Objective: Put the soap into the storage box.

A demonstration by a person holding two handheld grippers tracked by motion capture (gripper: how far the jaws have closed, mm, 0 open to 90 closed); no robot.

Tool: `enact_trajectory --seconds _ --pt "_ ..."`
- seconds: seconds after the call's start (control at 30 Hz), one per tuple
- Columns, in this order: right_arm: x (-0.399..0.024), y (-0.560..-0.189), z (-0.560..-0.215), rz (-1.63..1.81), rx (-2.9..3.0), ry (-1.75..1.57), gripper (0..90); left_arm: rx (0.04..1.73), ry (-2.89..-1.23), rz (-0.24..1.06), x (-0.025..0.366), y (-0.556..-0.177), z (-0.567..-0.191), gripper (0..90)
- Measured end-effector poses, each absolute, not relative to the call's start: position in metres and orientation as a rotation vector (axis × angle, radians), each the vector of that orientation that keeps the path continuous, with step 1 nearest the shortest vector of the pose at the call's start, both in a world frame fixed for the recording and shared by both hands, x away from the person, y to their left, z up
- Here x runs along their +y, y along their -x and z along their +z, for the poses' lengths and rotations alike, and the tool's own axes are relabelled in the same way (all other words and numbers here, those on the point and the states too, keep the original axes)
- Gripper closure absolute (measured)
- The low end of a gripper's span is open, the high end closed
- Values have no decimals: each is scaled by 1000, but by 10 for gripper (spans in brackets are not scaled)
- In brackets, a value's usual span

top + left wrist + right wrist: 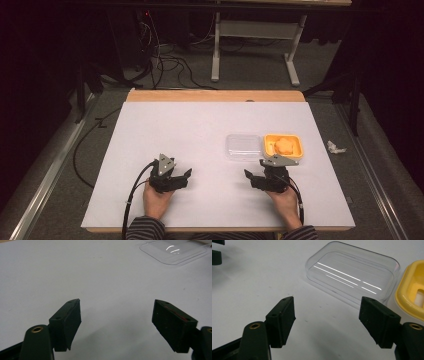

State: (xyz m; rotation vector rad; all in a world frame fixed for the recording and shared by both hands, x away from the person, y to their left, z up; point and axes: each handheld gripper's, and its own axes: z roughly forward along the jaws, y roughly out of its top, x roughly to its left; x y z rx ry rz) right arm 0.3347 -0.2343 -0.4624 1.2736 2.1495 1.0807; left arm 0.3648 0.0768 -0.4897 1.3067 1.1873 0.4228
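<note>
Both pairs of tongs are resting low at the near edge of the white surface [200, 125], each held in one of the person's hands. Left tongs [181, 176] are sitting at about 7 o'clock on the surface, with the left hand [157, 200] gripping them from behind; in the left gripper view the left tongs [116, 322] are standing wide apart with nothing but bare surface between the jaws. Right tongs [254, 176] are lying at about 5 o'clock, with the right hand [285, 199] behind them; in the right gripper view the right tongs [327, 320] are likewise gaping wide and holding nothing.

Just beyond the right tongs, toward 12 o'clock, a clear plastic lid [352, 272] is lying flat on the surface; it is also showing in the high view [243, 146] and at 1 o'clock in the left gripper view [173, 250]. Touching or nearly touching its 3 o'clock side, a yellow container [296, 140] is holding an orange lump of food [284, 145]. Its yellow rim [405, 293] is appearing at 3 o'clock in the right gripper view.

Off the surface at 3 o'clock, a crumpled white scrap [335, 147] is lying on the floor.
</note>
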Motion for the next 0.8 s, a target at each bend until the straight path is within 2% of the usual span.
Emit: enact_trajectory --seconds 0.8 --pt "-226 -339 -477 994 2170 -1270 297 1188 -1305 422 77 -365 -490 239"
